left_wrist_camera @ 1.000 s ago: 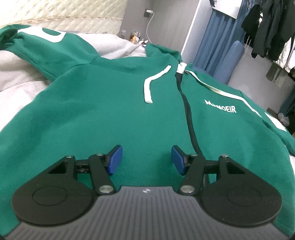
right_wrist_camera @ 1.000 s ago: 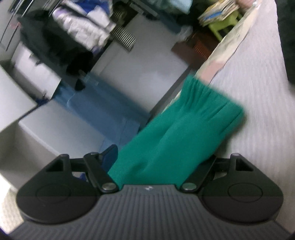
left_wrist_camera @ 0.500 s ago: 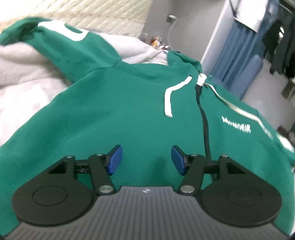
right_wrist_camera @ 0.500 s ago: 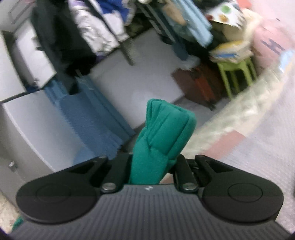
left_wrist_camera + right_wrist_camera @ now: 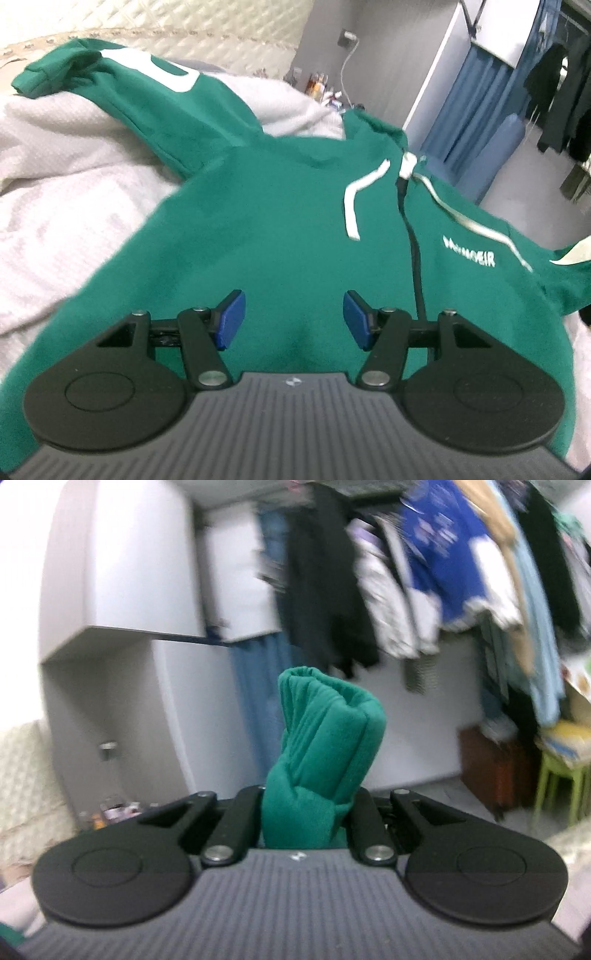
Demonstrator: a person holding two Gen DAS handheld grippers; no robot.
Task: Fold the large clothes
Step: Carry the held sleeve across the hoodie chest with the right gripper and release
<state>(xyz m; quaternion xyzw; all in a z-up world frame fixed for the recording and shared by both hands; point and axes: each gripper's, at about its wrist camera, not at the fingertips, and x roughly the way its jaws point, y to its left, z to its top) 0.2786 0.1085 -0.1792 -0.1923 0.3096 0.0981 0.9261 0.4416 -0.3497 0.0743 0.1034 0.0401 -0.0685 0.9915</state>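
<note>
Lying spread on the grey bedcover (image 5: 74, 206), the green hoodie (image 5: 280, 236) had its zipper side up and one sleeve (image 5: 122, 85) stretched away. The left gripper (image 5: 293, 319) hung above its lower front, blue fingers (image 5: 231, 319) apart and empty. The right gripper (image 5: 306, 812) was clamped on a bunched green cuff (image 5: 325, 738), lifted before the hanging clothes (image 5: 424, 572).

1. From the left wrist we look down along the left gripper (image 5: 293, 319), close over the green hoodie (image 5: 280, 236) on the bed (image 5: 62, 199).
2. From the right wrist we face level toward hanging clothes (image 5: 424, 576).
3. Both views share the hoodie.
</note>
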